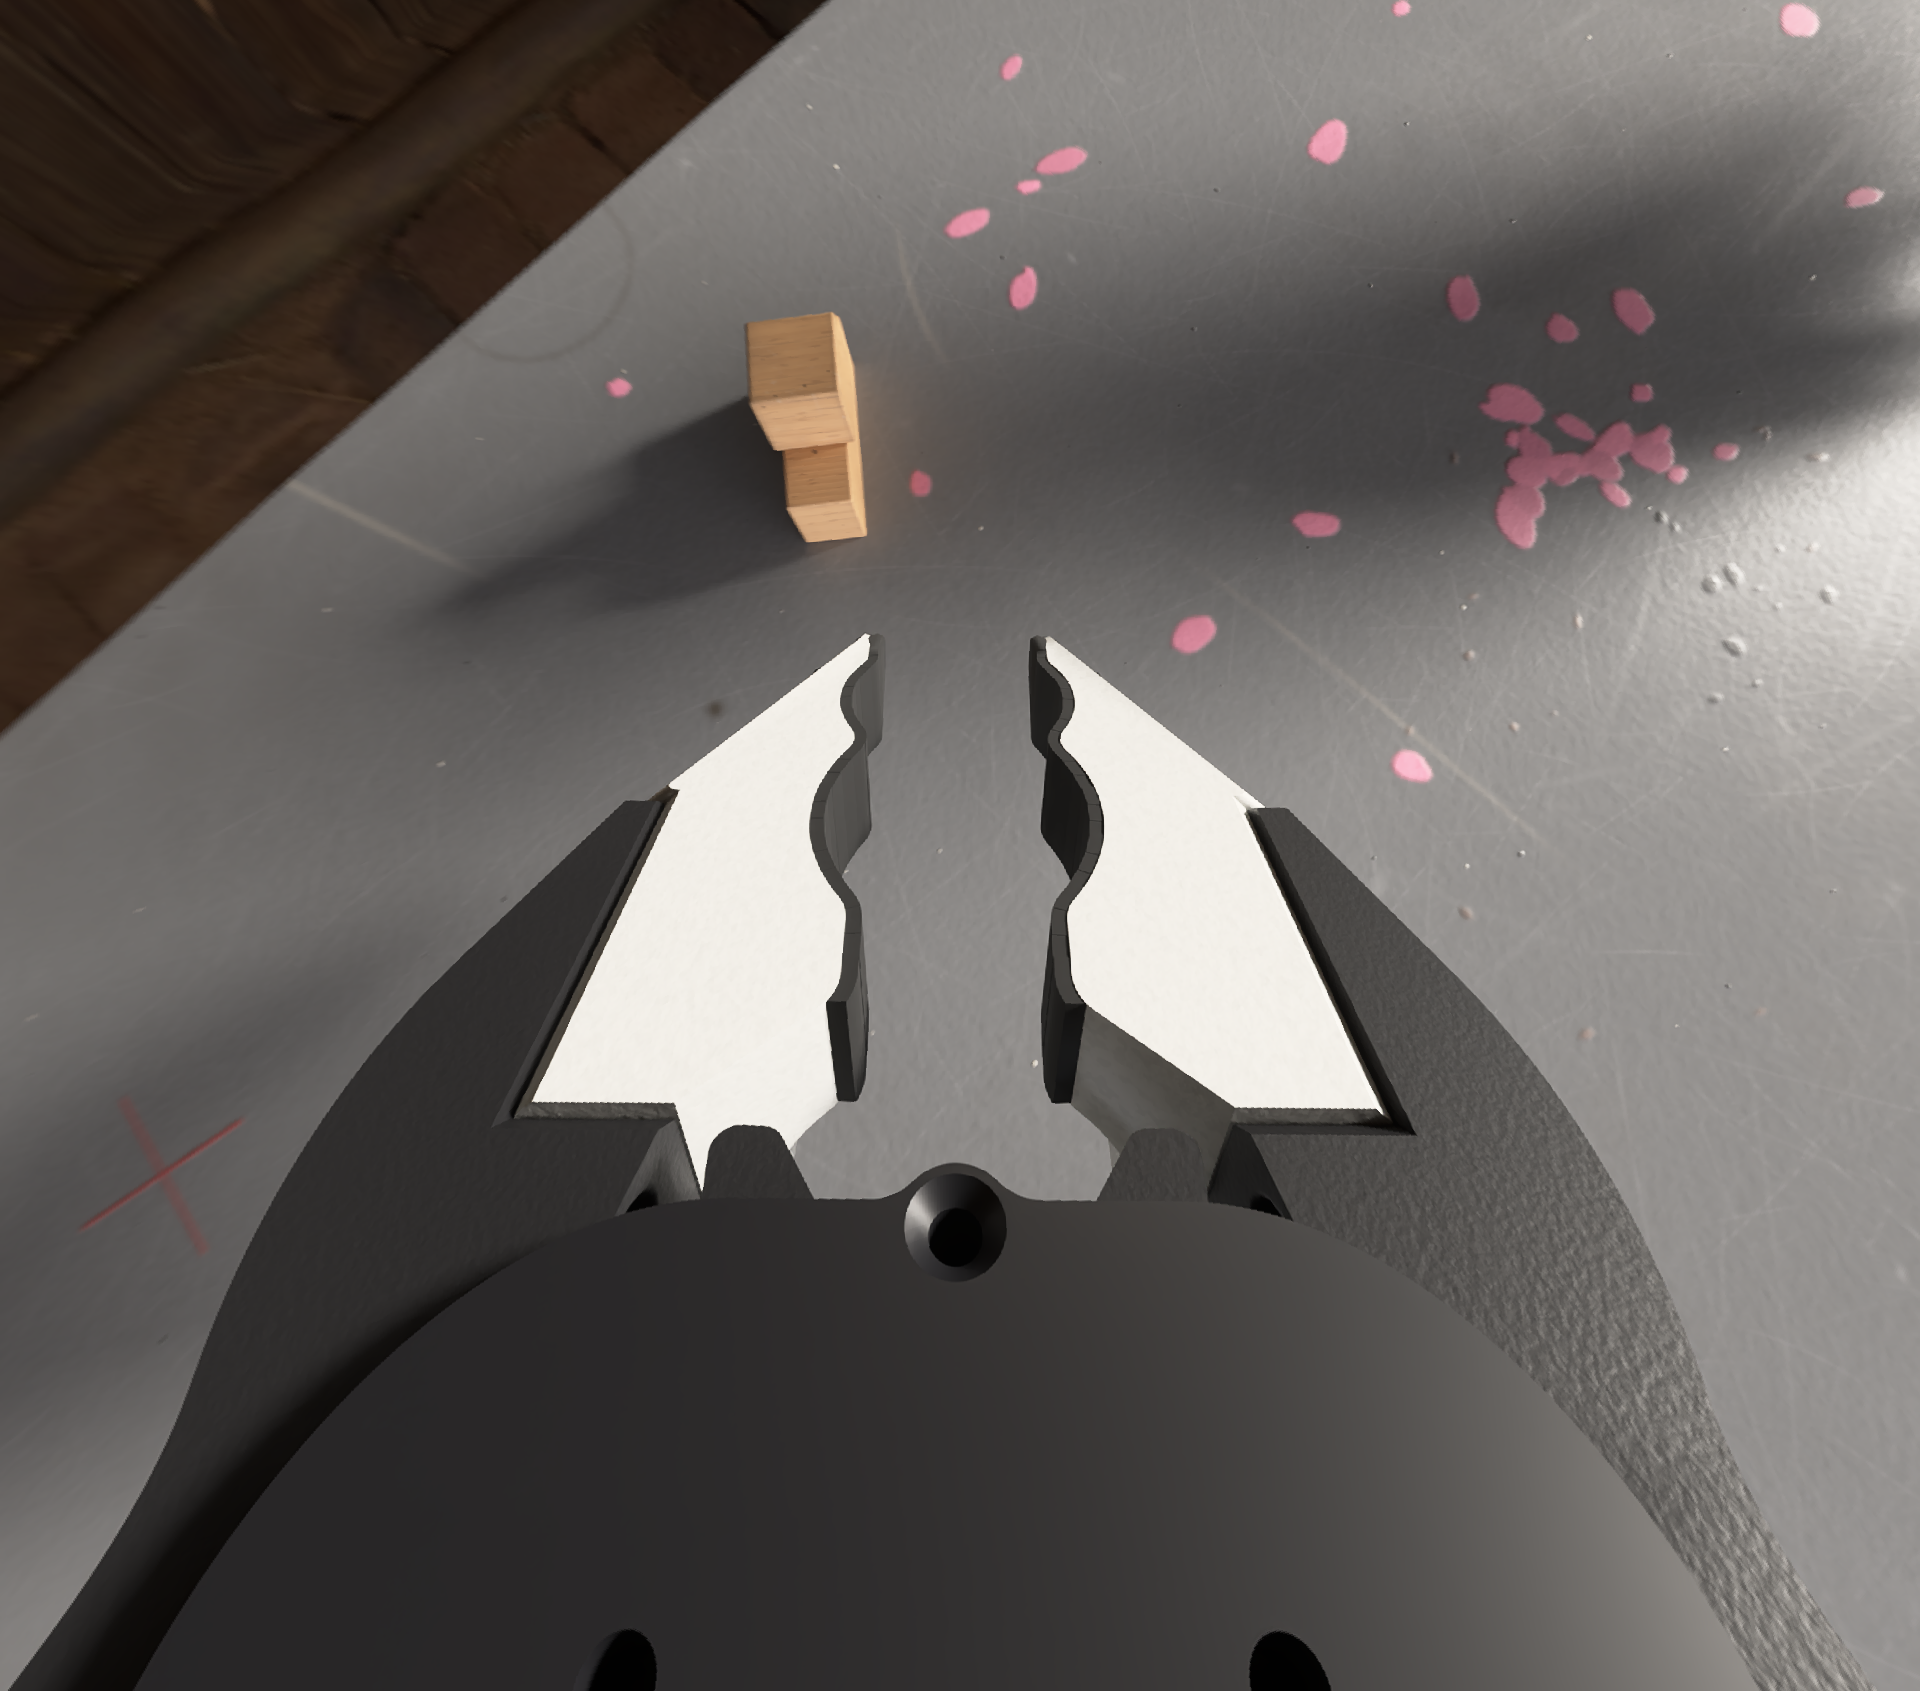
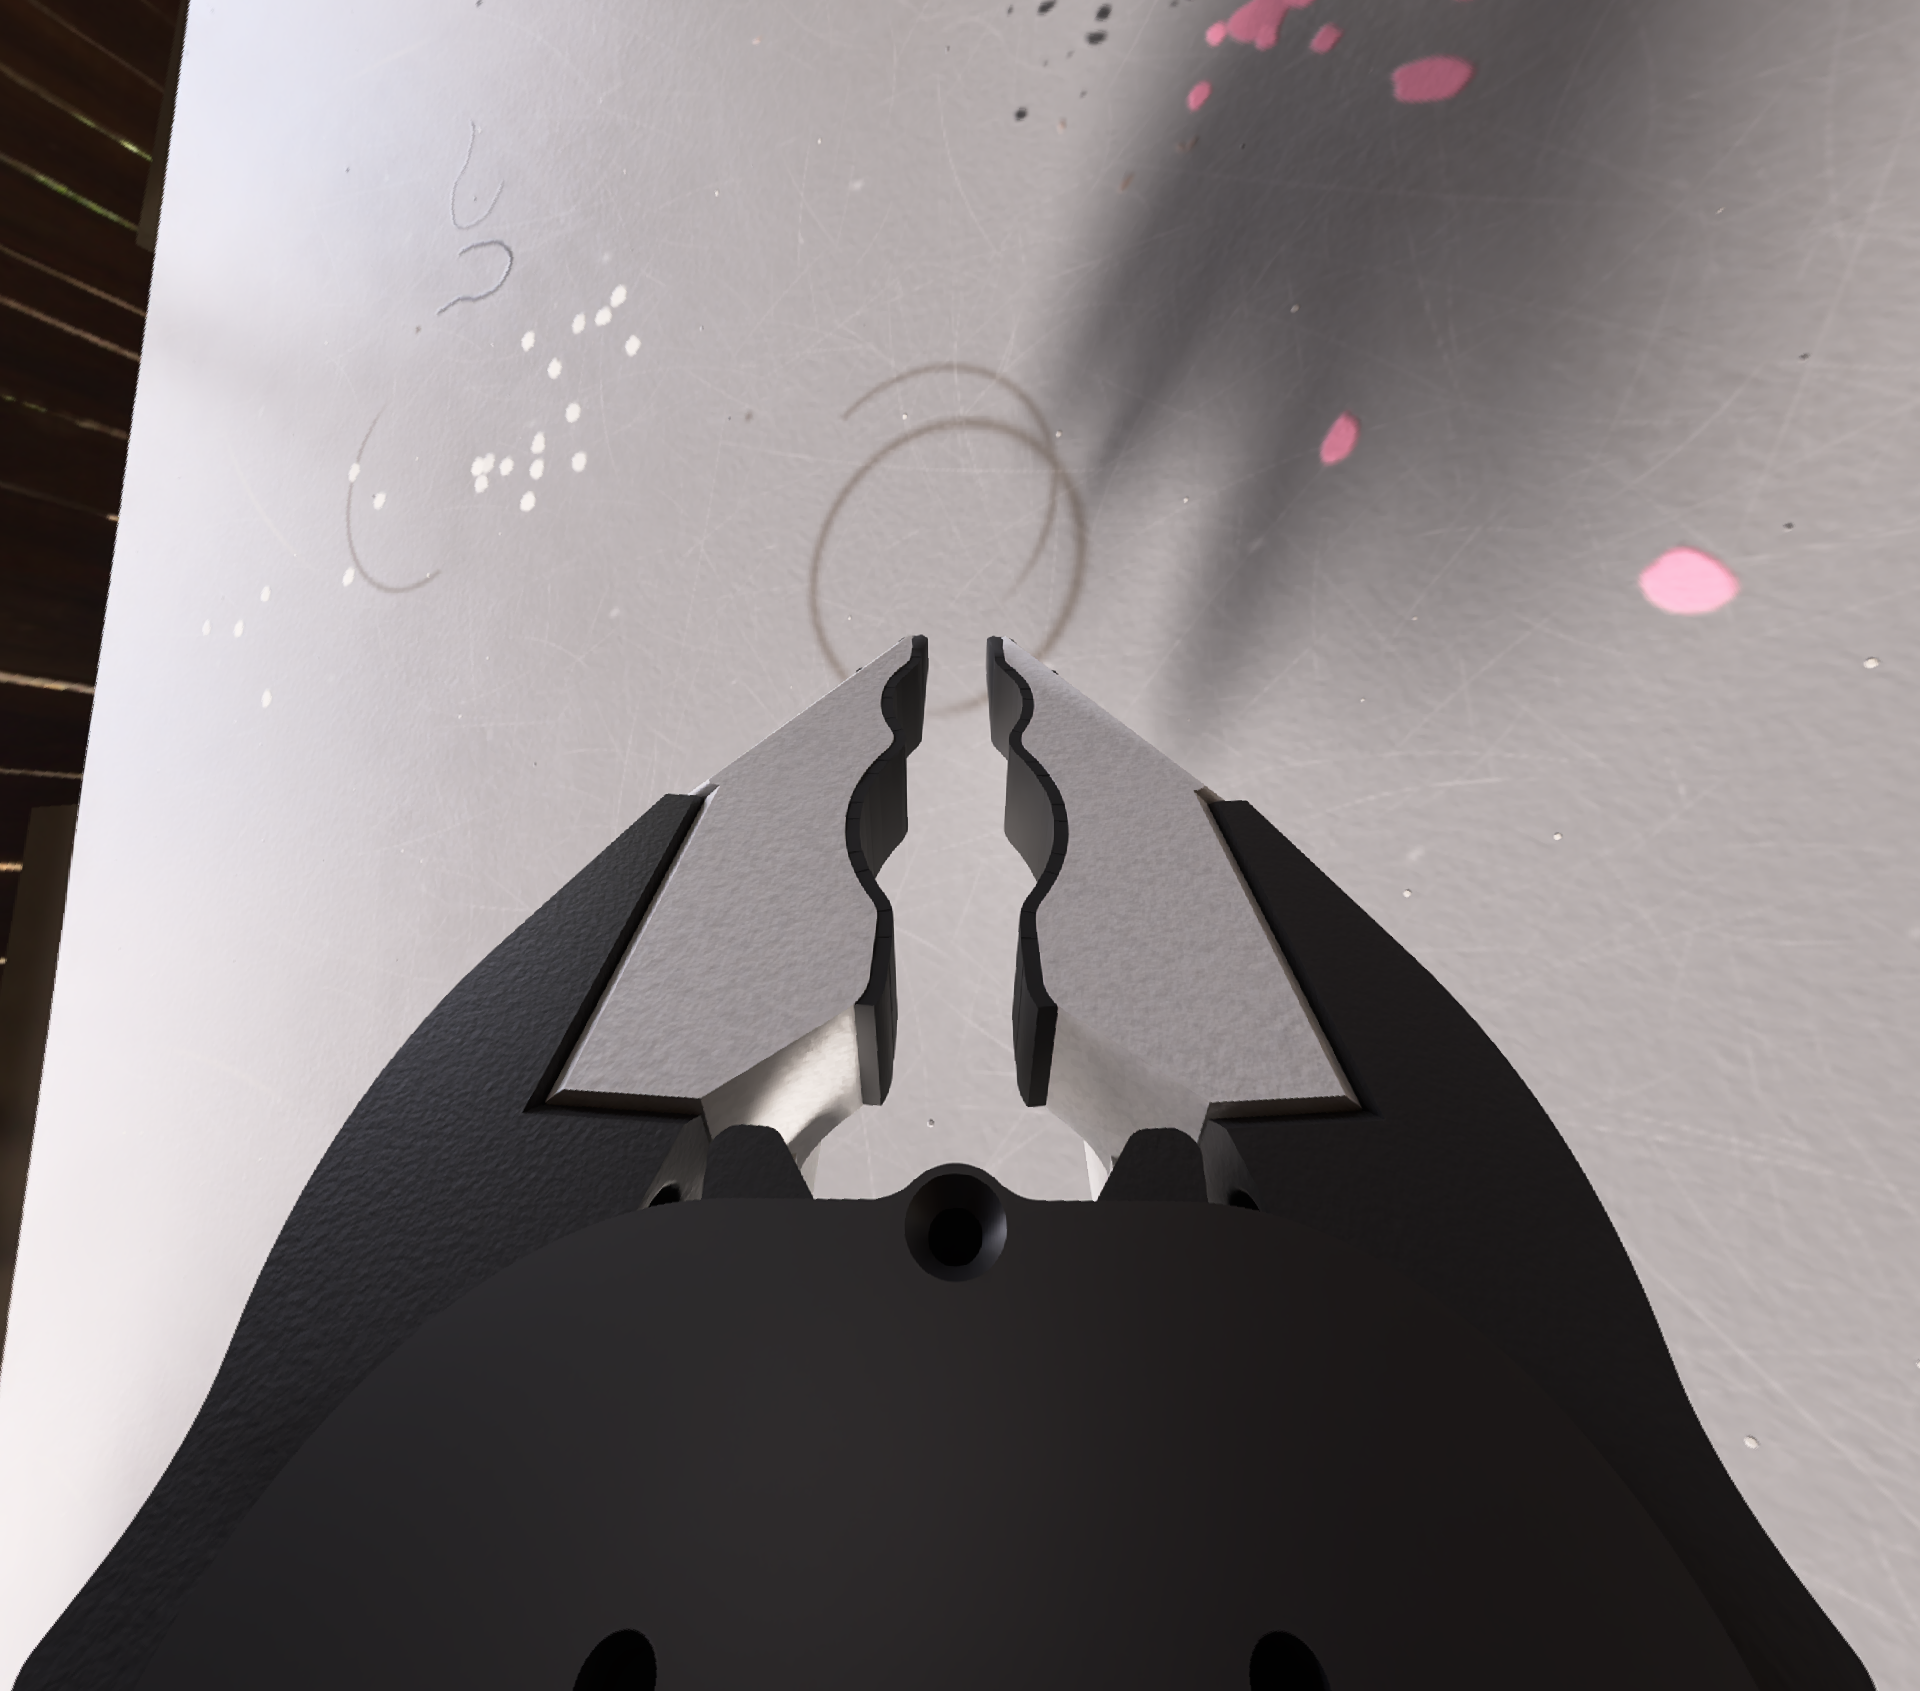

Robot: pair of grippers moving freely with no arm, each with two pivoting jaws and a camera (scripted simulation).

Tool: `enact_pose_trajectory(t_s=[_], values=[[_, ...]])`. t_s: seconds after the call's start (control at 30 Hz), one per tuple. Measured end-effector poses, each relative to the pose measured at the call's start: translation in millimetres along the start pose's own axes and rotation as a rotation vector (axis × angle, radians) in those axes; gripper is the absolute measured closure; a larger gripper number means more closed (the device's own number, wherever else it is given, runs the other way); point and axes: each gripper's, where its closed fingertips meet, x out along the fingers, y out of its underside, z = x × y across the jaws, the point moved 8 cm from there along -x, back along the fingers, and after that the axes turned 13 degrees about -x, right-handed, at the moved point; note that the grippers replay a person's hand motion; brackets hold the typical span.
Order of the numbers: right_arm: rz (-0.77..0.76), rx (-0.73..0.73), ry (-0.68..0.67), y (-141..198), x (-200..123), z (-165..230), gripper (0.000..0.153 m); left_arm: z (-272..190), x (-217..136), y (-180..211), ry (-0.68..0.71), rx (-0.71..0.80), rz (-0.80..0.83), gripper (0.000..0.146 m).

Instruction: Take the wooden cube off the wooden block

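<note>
In the left wrist view a small light wooden cube (image 1: 800,379) sits on top of a wooden block (image 1: 828,495). The stack stands on the grey table (image 1: 1143,498) near its left edge, and the cube overhangs the block a little to the left. My left gripper (image 1: 957,654) is open and empty, short of the stack and slightly to its right. My right gripper (image 2: 957,654) is empty, its jaws only a narrow gap apart, over bare table. The stack does not show in the right wrist view.
Pink paint spots (image 1: 1558,446) are scattered over the table to the right of the stack. The table edge (image 1: 520,187) runs diagonally just behind the stack, with dark wooden floor (image 1: 260,31) beyond. A red cross mark (image 1: 161,1174) is at the near left. Ring stains (image 2: 940,529) lie ahead of the right gripper.
</note>
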Motion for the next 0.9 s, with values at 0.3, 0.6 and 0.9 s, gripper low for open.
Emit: enact_pose_trajectory(t_s=[0.3, 0.6, 0.9], values=[[-0.083, -0.041, 0.096, -9, -12, -6, 0.143, 0, 23, -13, 0.06, -0.044, 0.043, 0.123], [-0.224, -0.017, 0.609, -12, -62, -35, 0.143, 23, 27, -32, -0.136, -0.186, -0.013, 0.132], [-0.471, 0.098, 0.998, 1, -118, -39, 0.135, 23, 46, -45, -0.13, -0.104, 0.089, 0.117]])
